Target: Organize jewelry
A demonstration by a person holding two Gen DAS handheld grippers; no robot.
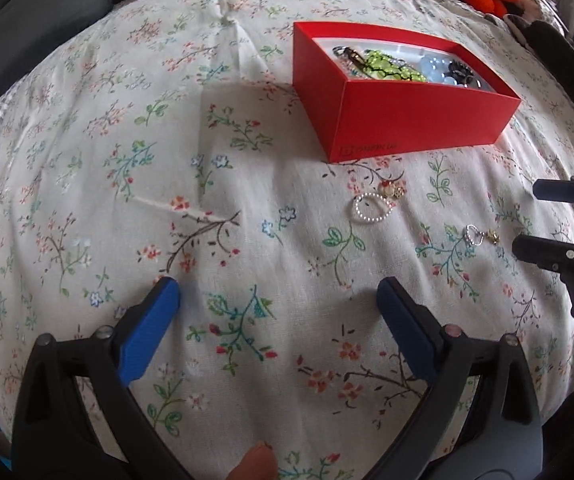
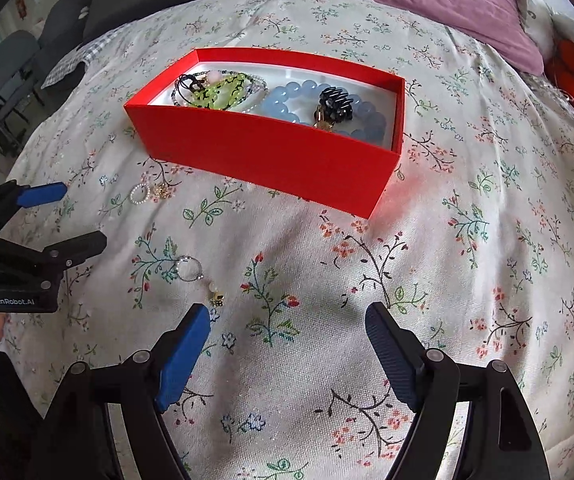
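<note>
Both blue-padded grippers, left (image 1: 277,294) and right (image 2: 287,318), hung open (nothing held) above the floral cloth (image 2: 467,280); silver charm ring (image 2: 189,269) lay near the open red cardboard box (image 2: 271,156).

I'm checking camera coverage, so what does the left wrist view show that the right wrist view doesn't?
Only the left wrist view shows a fingertip at its bottom edge. Only the right wrist view shows the black hair clip clearly and grey chairs. Both show the red box, pearl ring, silver ring, floral sheet, and both open grippers: left, right.
</note>
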